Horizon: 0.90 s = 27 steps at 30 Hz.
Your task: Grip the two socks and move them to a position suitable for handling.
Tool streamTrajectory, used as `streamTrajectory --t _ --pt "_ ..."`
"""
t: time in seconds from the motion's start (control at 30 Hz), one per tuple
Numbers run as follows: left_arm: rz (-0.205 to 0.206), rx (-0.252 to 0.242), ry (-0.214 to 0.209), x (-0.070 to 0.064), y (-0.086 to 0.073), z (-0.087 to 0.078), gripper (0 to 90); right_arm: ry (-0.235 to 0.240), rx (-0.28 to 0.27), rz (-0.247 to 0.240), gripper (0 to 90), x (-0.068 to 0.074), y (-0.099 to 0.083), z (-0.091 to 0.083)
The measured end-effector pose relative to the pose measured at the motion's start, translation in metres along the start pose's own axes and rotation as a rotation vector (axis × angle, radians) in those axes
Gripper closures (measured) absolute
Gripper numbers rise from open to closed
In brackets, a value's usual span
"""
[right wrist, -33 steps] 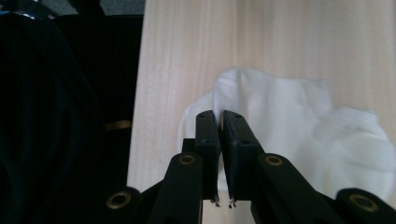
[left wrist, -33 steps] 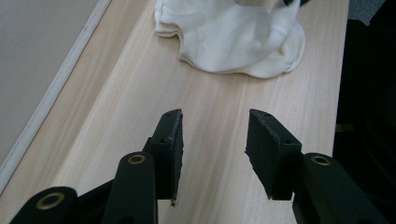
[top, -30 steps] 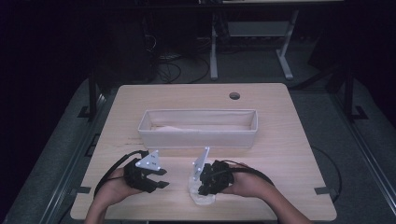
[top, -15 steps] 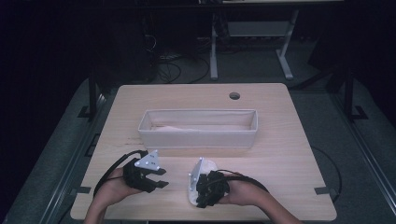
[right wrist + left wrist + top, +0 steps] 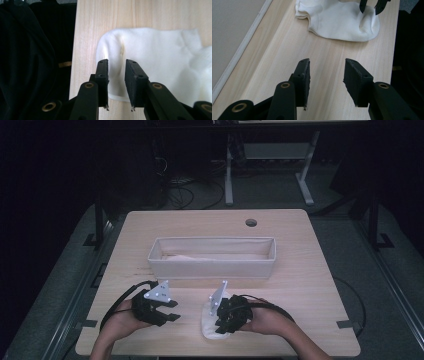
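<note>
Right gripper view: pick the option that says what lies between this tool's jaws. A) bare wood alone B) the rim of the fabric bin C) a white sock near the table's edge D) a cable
C: in the right gripper view the right tool has its jaws set narrowly apart astride a raised fold of the white sock, which lies on the wooden table close to its edge; whether they already pinch it cannot be told.

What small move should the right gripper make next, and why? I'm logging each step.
Probably close the right gripper on the white sock: its jaws straddle a raised fold near the sock's rounded end, with a gap showing, so it isn't pinched yet.
</note>
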<state>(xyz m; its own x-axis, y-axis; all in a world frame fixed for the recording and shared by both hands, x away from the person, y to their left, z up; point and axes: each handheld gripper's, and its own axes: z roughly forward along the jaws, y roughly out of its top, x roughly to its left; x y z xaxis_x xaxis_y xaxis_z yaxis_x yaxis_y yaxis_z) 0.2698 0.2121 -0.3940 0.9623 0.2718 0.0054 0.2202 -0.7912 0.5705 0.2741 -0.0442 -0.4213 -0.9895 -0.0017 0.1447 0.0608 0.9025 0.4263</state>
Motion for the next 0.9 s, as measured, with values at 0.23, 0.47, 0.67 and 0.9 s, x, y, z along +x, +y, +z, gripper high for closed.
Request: streamTrajectory --t 0.23,0.47,0.67,0.9 --pt "0.001 0.004 -0.004 0.000 0.000 0.002 55.8 0.015 0.028 -0.015 77.8 0.000 0.000 0.012" --pt "0.005 0.011 -0.004 0.001 -0.001 0.001 55.8 0.004 -0.003 -0.017 84.4 0.001 0.001 0.004" --pt "-0.007 0.000 -0.001 0.000 0.000 0.002 55.8 -0.026 -0.015 -0.018 84.7 0.001 0.001 -0.014" --pt "-0.009 -0.003 0.000 0.000 0.000 0.002 55.8 -0.022 0.024 -0.024 84.5 0.003 0.000 -0.017"
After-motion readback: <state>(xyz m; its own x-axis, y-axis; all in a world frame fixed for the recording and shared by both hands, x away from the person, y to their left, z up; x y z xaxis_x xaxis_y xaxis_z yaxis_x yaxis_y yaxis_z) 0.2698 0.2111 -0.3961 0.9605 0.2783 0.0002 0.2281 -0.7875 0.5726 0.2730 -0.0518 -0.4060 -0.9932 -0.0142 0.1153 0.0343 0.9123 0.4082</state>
